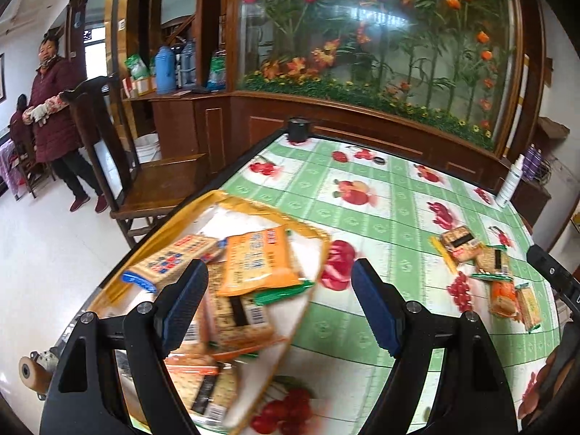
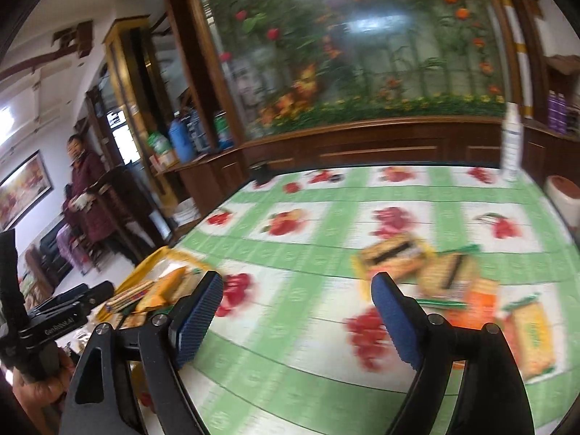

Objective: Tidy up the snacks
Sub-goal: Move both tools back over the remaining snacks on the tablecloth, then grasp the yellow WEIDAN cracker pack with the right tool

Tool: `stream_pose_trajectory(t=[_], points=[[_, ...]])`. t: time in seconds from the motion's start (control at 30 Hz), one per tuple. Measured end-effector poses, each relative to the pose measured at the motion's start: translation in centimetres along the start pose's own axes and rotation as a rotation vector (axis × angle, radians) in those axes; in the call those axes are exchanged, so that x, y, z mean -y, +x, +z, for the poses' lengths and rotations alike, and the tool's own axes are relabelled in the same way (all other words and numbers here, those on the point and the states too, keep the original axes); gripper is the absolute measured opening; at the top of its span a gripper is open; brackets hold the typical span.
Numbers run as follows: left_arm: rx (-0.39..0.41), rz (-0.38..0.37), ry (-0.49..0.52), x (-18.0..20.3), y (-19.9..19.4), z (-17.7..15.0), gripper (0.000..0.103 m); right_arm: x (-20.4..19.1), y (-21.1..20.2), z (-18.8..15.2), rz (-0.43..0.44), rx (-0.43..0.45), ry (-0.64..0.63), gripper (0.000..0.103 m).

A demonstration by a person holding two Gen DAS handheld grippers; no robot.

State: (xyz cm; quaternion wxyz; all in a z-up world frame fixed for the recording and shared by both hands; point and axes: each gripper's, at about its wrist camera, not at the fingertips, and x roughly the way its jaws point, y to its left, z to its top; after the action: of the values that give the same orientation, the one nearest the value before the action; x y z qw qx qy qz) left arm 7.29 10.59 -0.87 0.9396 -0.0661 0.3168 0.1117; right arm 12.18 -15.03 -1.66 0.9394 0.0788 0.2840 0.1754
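Four crinkly foil snack packets (image 1: 485, 272) right; yellow-rimmed shallow tray (image 1: 232, 201) left. Left gripper (image 1: 279, 308), right gripper (image 2: 297, 320): released, empty.

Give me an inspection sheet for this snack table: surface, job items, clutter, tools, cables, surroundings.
Surface: tablecloth, green checks with fruit prints.
Job's things: yellow-rimmed tray at the table's left edge, holding several snack packets, an orange packet on top; loose packets lie on the cloth to the right.
Clutter: white spray bottle; black cup at the far corner.
Grippers: left tool open, empty, over the tray; right tool open, empty.
Cables: nothing seen.
Surroundings: wooden chair, flower-painted glass panel, a person standing.
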Motion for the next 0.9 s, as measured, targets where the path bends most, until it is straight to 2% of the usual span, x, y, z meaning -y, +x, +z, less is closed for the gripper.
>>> stream_pose_trajectory(t=[0.27,0.53,0.73,0.9], points=[[-0.01,-0.067,0.062,4.5,-0.1,0.1,0.083,9.1,-4.4,-0.7,-0.166,0.017,0.095,0.088],[-0.04,-0.129,0.123,9.0,0.3,-0.6,0.083,16.4,-6.4,-2.8,-0.289,-0.012,0.225,0.088],[-0.07,-0.173,0.181,12.2,0.7,-1.9,0.083,18.6,-5.9,-4.5,-0.333,-0.057,0.254,0.088],[-0.078,-0.198,0.221,14.4,0.6,-2.7,0.083,18.9,-5.2,-5.2,-0.332,-0.077,0.254,0.088]])
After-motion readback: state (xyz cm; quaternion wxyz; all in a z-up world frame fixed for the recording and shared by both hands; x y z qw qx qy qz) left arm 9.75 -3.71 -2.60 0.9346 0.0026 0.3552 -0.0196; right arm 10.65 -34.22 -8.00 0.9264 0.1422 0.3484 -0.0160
